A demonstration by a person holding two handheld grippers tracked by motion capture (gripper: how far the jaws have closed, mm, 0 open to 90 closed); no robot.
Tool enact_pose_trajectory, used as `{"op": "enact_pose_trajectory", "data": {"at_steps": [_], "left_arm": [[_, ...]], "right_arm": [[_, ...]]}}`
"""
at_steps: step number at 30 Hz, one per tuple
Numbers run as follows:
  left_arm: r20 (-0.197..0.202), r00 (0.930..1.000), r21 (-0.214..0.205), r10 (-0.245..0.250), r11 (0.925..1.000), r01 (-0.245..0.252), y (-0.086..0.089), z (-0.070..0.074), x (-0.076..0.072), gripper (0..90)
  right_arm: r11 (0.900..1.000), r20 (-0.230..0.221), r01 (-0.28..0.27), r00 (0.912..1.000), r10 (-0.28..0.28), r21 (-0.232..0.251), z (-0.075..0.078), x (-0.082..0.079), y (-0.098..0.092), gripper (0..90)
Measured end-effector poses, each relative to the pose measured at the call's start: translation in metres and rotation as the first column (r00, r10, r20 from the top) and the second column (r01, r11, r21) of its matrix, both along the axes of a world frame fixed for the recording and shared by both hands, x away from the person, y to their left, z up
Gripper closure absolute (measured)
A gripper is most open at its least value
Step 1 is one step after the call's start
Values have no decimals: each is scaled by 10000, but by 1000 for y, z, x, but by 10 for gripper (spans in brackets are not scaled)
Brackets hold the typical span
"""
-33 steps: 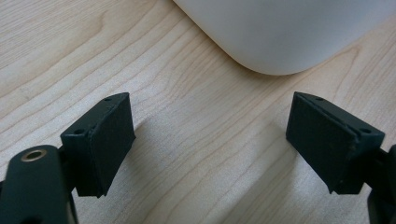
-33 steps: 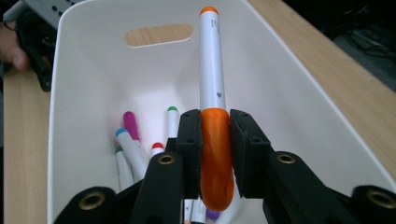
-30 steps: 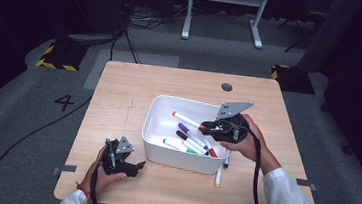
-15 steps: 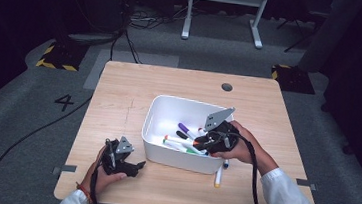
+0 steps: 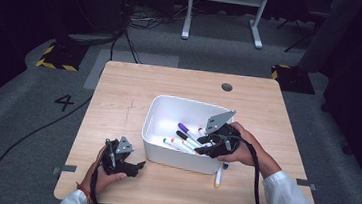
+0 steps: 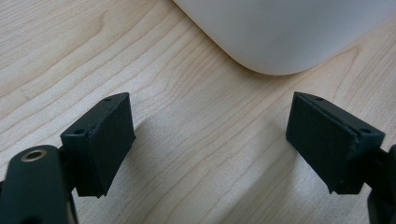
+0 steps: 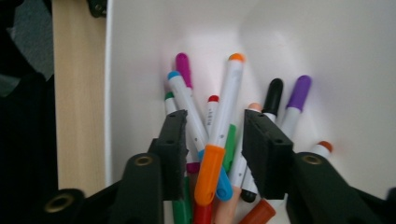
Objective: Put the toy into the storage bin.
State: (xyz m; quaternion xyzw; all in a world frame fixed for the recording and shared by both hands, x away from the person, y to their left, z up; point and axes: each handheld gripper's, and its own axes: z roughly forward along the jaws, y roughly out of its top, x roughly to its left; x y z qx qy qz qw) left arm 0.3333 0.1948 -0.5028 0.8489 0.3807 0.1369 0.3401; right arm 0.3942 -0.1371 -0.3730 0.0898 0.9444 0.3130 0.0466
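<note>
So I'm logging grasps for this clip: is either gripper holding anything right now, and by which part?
Nothing is held. The right gripper, its jaws just opened, straddles an orange-capped white marker lying in the white plastic bin. The left gripper is open over bare wooden table.

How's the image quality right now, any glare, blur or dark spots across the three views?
High view: table evenly lit, surroundings nearly black, markers small and soft. Left gripper view: wood grain sharp, jaws cast soft shadows, white bin slightly blurred. Right gripper view: bin wall bright and washed out, nearest orange marker soft at its cap.
</note>
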Motion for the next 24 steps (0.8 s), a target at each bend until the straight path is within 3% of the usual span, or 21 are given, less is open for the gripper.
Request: {"op": "enact_pose_trajectory", "data": {"at_steps": [3, 6, 7, 9, 10, 12, 13, 15, 16, 17, 20, 21, 24], "left_arm": [[-10, 10000, -2, -4, 10000, 4, 0, 0, 0, 153], [-12, 10000, -4, -9, 10000, 9, 0, 0, 0, 153], [-12, 10000, -4, -9, 10000, 9, 0, 0, 0, 154], [-21, 10000, -12, -8, 10000, 8, 0, 0, 0, 153], [8, 10000, 8, 14, 10000, -14, 0, 0, 0, 154], [11, 10000, 3, 12, 10000, -12, 0, 0, 0, 154], [11, 10000, 3, 12, 10000, -12, 0, 0, 0, 153], [15, 10000, 8, 12, 10000, -12, 0, 0, 0, 153], [17, 10000, 6, 12, 10000, -12, 0, 0, 0, 153], [15, 10000, 5, 12, 10000, -12, 0, 0, 0, 153], [-7, 10000, -5, -2, 10000, 2, 0, 0, 0, 153], [-5, 10000, -7, 6, 10000, -6, 0, 0, 0, 153], [2, 10000, 2, 8, 10000, -8, 0, 0, 0, 153]], "right_arm": [[9969, 447, 635, 9969, -655, 460, 6, 1, -9, 523], [9871, 964, 1343, 9851, -1426, 874, 14, 1, -20, 468], [9871, 964, 1343, 9851, -1426, 874, 14, 1, -20, 468], [9764, 1008, 1716, 9775, -1854, 1312, 19, 1, -31, 441], [9663, 1208, 2011, 9676, -2215, 1609, 23, -2, -41, 421], [9576, 1457, 2232, 9570, -2508, 1824, 27, -5, -50, 403], [9576, 1457, 2232, 9570, -2508, 1824, 27, -5, -50, 403], [9316, 1542, 2823, 9344, -3210, 2288, 30, -9, -65, 364], [9242, 1507, 2915, 9306, -3337, 2467, 31, -10, -73, 358], [9041, 1585, 3276, 9120, -3785, 2743, 31, -12, -85, 354], [8904, 1572, 3536, 8995, -4078, 2866, 30, -13, -95, 346], [8715, 1736, 3933, 8745, -4530, 2929, 24, -14, -112, 338], [8572, 1635, 4282, 8596, -4840, 2862, 12, -12, -126, 331]]}}
